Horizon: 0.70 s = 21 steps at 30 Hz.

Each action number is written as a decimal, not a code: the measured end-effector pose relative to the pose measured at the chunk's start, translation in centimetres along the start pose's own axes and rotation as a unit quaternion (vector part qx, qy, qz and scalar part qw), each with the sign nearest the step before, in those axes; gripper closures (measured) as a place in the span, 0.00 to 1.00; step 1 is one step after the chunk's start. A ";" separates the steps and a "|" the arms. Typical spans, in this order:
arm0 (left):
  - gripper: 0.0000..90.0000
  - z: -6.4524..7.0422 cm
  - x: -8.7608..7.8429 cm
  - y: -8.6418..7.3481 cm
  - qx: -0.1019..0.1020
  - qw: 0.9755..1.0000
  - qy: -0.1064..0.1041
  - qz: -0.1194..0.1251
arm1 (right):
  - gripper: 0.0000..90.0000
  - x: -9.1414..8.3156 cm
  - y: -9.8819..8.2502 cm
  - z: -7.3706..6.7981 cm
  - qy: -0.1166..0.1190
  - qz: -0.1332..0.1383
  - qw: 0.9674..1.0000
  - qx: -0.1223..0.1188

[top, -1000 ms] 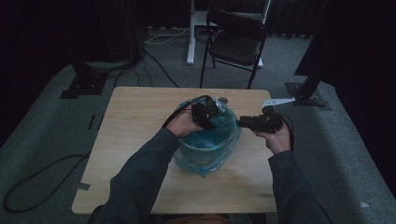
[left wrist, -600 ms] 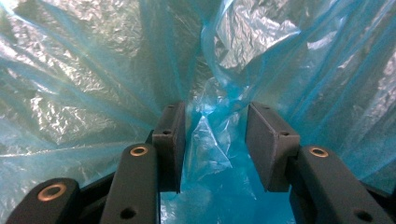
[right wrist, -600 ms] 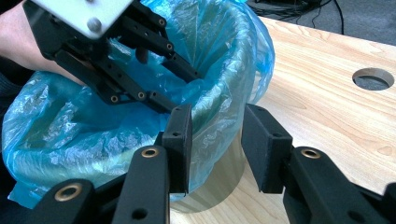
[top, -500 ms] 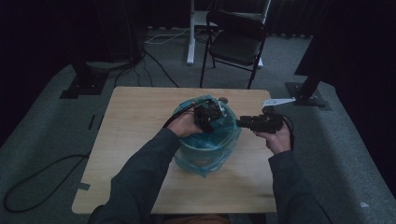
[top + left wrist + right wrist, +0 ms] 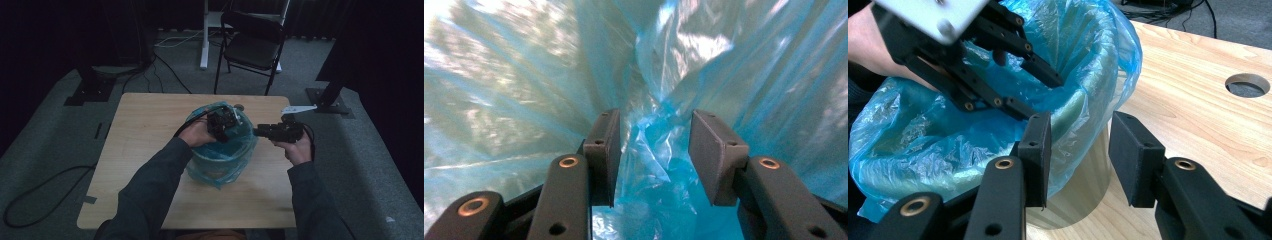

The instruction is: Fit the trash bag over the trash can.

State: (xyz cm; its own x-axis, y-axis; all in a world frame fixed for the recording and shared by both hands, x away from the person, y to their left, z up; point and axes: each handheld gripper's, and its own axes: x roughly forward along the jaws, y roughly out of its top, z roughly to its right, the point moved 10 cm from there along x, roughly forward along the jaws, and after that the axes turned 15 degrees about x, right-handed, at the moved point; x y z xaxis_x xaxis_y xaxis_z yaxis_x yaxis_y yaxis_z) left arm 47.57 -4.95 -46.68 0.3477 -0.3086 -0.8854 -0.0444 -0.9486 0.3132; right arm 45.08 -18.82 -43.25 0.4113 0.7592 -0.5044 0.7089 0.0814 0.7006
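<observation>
A round bin lined with a blue plastic bag stands mid-table. My left gripper reaches down into the bag's mouth from its far left side. Its jaws have just been opening and now stand apart, with a loose fold of the blue bag between the pads but not pinched. My right gripper points left at the bin's right rim. Its jaws have also widened a little and are open around the turned-over bag edge without pressing it. The left gripper shows above the bag.
The wooden table has a round hole beyond the bin. A black folding chair and a white desk leg stand behind the table. Black stands and cables lie on the grey carpet at both sides.
The left gripper has shifted slightly right, deeper over the bag's mouth, and the bag's far rim has lifted. The right gripper has kept its place.
</observation>
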 end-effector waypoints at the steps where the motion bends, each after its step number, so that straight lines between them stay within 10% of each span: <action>1: 0.62 -0.2 -0.3 0.1 -0.007 1.000 0.005 0.010 | 0.67 0.0 0.0 0.0 0.000 0.001 1.000 0.000; 14: 0.62 -1.9 -4.4 0.1 -0.073 0.989 0.043 0.123 | 0.65 -0.9 0.3 0.5 -0.007 0.015 1.000 0.003; 21: 0.62 -2.7 -6.6 -0.9 -0.111 0.976 0.068 0.174 | 0.64 -1.1 0.1 0.9 -0.011 0.017 1.000 0.005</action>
State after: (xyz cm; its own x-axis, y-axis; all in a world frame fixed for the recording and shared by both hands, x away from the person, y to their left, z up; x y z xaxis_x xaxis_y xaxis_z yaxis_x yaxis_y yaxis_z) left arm 47.83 -1.85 -40.18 0.4699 -0.5831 -0.6626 0.0168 -0.7446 0.6673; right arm 45.19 -20.24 -43.05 0.4471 0.7475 -0.4912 0.7001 0.0493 0.7123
